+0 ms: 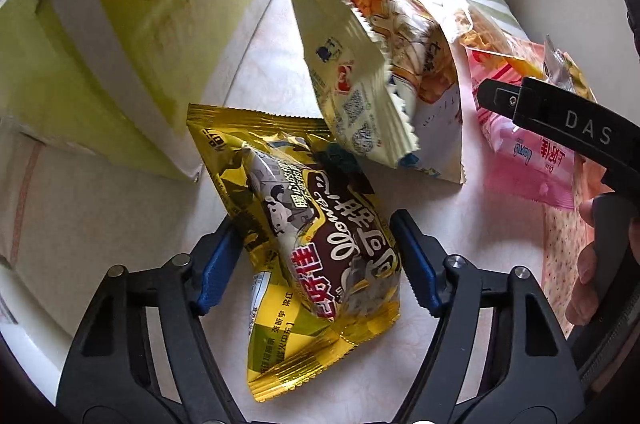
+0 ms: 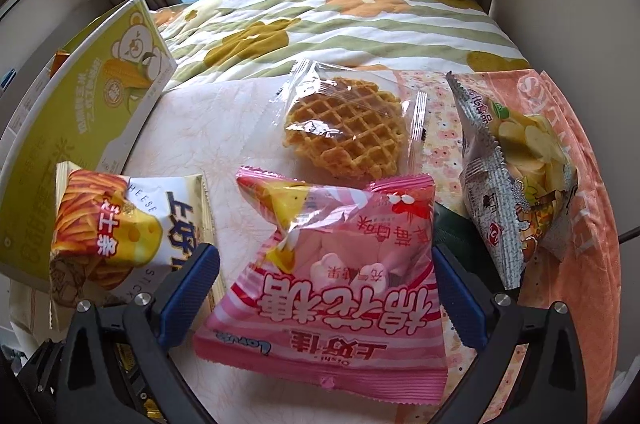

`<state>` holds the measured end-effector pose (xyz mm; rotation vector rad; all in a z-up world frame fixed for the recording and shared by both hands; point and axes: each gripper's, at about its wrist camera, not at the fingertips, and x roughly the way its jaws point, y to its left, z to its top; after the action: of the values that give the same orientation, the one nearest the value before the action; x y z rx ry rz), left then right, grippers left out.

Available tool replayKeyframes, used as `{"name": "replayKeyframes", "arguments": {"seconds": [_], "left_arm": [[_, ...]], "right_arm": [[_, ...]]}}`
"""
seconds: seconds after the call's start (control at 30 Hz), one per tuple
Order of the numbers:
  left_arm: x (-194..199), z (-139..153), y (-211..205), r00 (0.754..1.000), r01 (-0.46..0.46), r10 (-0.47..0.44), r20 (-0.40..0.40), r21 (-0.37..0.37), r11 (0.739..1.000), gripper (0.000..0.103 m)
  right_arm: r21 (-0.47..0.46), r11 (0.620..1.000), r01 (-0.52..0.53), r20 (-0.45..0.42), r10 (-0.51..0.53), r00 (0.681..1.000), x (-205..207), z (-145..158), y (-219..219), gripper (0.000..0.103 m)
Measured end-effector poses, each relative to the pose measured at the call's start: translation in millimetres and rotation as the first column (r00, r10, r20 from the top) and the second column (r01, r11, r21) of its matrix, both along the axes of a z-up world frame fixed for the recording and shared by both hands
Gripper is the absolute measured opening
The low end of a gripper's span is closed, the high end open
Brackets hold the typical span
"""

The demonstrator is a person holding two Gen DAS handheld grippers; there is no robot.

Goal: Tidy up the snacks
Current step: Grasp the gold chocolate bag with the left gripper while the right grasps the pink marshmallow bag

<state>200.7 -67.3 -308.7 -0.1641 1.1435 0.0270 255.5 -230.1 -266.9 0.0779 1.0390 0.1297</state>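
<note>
Lying flat on the pale patterned tabletop (image 1: 120,208), the crinkled gold foil snack packet with a brown label (image 1: 320,248) runs its long axis from the upper left of the left wrist view down toward the camera, one sealed end far, the other near. Its print reads upside down from here. The left gripper (image 1: 318,256) straddles this packet: both blue-padded fingers (image 1: 218,264) sit at its edges and the packet looks pinched and bulging between them.

Behind it leans a cream packet of cheese sticks (image 1: 360,72), propped on edge, with a green-and-white cardboard box (image 1: 100,44) to the left.

In the right wrist view, a pink striped marshmallow bag (image 2: 328,304) lies flat between the fingers of the right gripper (image 2: 326,296), its long axis running toward the camera, text inverted. These jaws stand wide, with a gap showing at each side of the bag. Beyond lie a clear-wrapped round waffle (image 2: 344,128) and a silver chip packet (image 2: 516,180).
</note>
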Motion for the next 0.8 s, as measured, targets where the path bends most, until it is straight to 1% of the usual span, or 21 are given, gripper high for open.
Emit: {"name": "replayKeyframes", "arguments": {"seconds": [0.13, 0.2, 0.27, 0.33, 0.37, 0.5, 0.7, 0.8], "left_arm": [[0, 0, -1, 1.0, 0.012, -0.012, 0.006, 0.004, 1.0, 0.069], [-1, 1, 2, 1.0, 0.017, -0.017, 0.006, 0.0, 1.0, 0.069], [-2, 1, 3, 1.0, 0.013, -0.013, 0.001, -0.007, 1.0, 0.069], [-7, 2, 9, 1.0, 0.01, -0.01, -0.003, -0.01, 1.0, 0.069], [-9, 3, 11, 1.0, 0.007, -0.007, -0.004, -0.013, 1.0, 0.069], [-6, 0, 11, 1.0, -0.006, 0.006, -0.012, -0.025, 1.0, 0.069], [-9, 1, 14, 1.0, -0.021, 0.021, -0.02, -0.036, 0.999, 0.069], [-10, 3, 15, 0.999, -0.034, 0.033, -0.022, -0.033, 0.999, 0.069]], "right_arm": [[-0.016, 1.0, 0.01, -0.016, -0.01, 1.0, 4, -4, 0, 0.102], [-0.032, 0.999, 0.005, -0.028, -0.006, 1.0, 6, -6, 0, 0.101], [-0.027, 1.0, 0.005, -0.033, -0.006, 0.999, 8, -5, 0, 0.099], [-0.021, 1.0, 0.0, -0.037, -0.001, 0.999, 10, -5, -1, 0.096], [-0.02, 1.0, -0.008, -0.041, 0.008, 0.999, 11, -5, 0, 0.091], [-0.037, 0.999, -0.034, -0.049, 0.032, 0.998, 12, -6, 2, 0.086], [-0.045, 0.997, -0.059, -0.044, 0.057, 0.997, 9, -5, 2, 0.073], [-0.031, 0.998, -0.063, -0.044, 0.061, 0.997, 7, -4, -1, 0.07]]}}
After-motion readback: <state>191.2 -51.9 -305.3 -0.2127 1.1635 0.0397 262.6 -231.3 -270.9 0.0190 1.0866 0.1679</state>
